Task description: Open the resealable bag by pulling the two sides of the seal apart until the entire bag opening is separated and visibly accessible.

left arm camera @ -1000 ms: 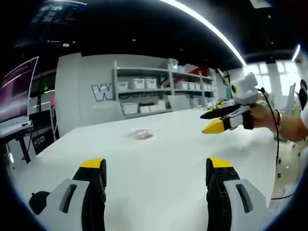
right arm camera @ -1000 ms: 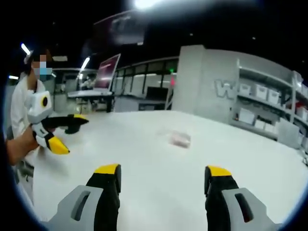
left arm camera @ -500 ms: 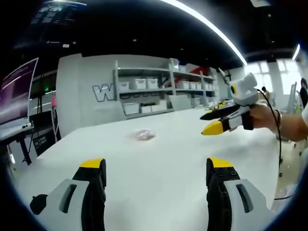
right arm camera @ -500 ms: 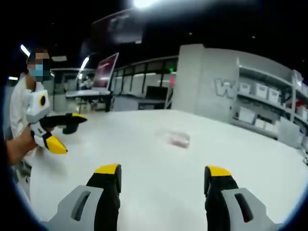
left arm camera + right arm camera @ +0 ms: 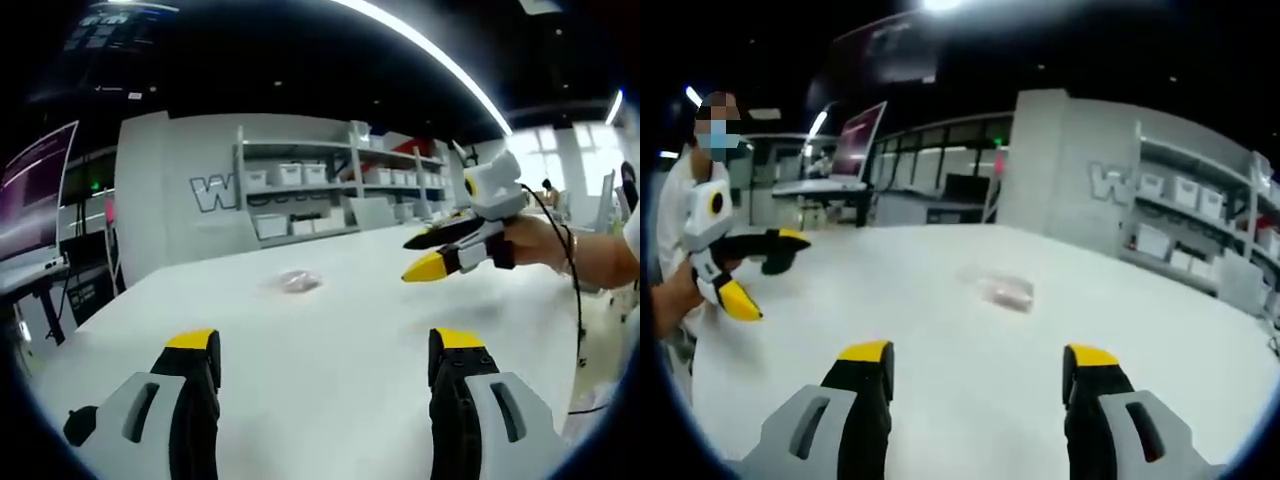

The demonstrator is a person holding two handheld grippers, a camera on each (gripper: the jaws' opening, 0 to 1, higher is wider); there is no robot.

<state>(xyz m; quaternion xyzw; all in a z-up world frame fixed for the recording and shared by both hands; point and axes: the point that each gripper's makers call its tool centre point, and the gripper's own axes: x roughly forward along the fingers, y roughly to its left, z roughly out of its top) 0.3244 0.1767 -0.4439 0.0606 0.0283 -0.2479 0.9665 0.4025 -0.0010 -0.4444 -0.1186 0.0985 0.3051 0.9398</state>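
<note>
Table [image 5: 330, 350], broad and white, carries the small clear resealable bag [image 5: 297, 281] lying flat well ahead of both tools, while the left gripper [image 5: 325, 352] and right gripper [image 5: 978, 362] hover above it, jaws apart, gripping nothing

Bag [image 5: 297, 281] contents too small, blurred

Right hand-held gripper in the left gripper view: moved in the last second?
Yes. The right hand-held gripper has shifted left, toward the resealable bag, judged against the shelving, which has kept its place in the left gripper view.
</note>
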